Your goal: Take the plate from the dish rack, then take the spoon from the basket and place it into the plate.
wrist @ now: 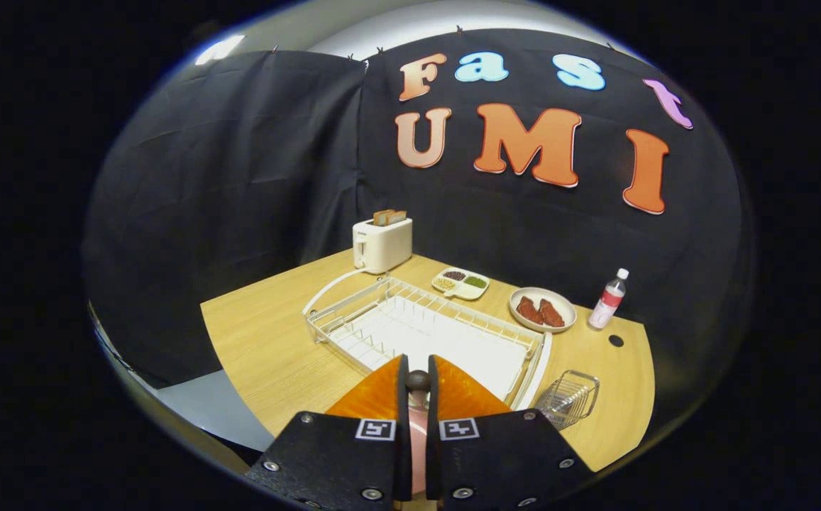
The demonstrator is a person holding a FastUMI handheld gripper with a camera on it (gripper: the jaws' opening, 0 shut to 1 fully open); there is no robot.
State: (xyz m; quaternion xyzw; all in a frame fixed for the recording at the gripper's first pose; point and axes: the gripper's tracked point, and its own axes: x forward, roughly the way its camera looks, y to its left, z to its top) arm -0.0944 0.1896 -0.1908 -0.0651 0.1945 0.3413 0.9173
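My gripper (418,363) is shut on the spoon (417,381). Its dark round end sticks up between the two fingertips, and a pale pink length of it runs back down the gap. Directly under the fingers lies the orange plate (375,399), showing on both sides of them, on the table in front of the dish rack. The white wire dish rack (382,312) stands just beyond the fingertips with nothing in its slots. The small wire basket (570,397) sits to the right of the rack's near corner and looks empty.
A white toaster (382,245) with toast stands behind the rack. A sectioned dish (460,282), a plate of reddish food (542,310) and a small bottle (609,299) line the table's back right. Bare wooden table (261,341) lies left of the rack.
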